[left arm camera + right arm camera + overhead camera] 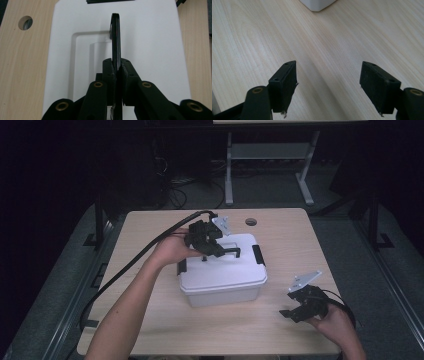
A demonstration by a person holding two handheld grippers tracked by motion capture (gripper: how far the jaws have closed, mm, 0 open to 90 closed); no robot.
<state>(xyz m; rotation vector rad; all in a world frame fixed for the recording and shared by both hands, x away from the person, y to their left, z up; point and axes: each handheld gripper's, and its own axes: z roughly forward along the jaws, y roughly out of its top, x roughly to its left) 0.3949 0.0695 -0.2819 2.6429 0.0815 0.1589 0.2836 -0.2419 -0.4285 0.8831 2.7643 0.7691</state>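
The left gripper (220, 251) pinches the black handle (115, 42) of the white box (225, 280) on the counter (150, 320), while the right gripper (328, 82) hangs nearby with its fingers spread wide.

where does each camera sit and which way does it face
High view: above the person's side, looking forward and down at the table; both forearms and tongs show.
Left gripper view: rides the left tongs, looking along jaws shut on the box's black handle.
Right gripper view: rides the right tongs, open over bare wood.
Shared: the white box appears in all three.
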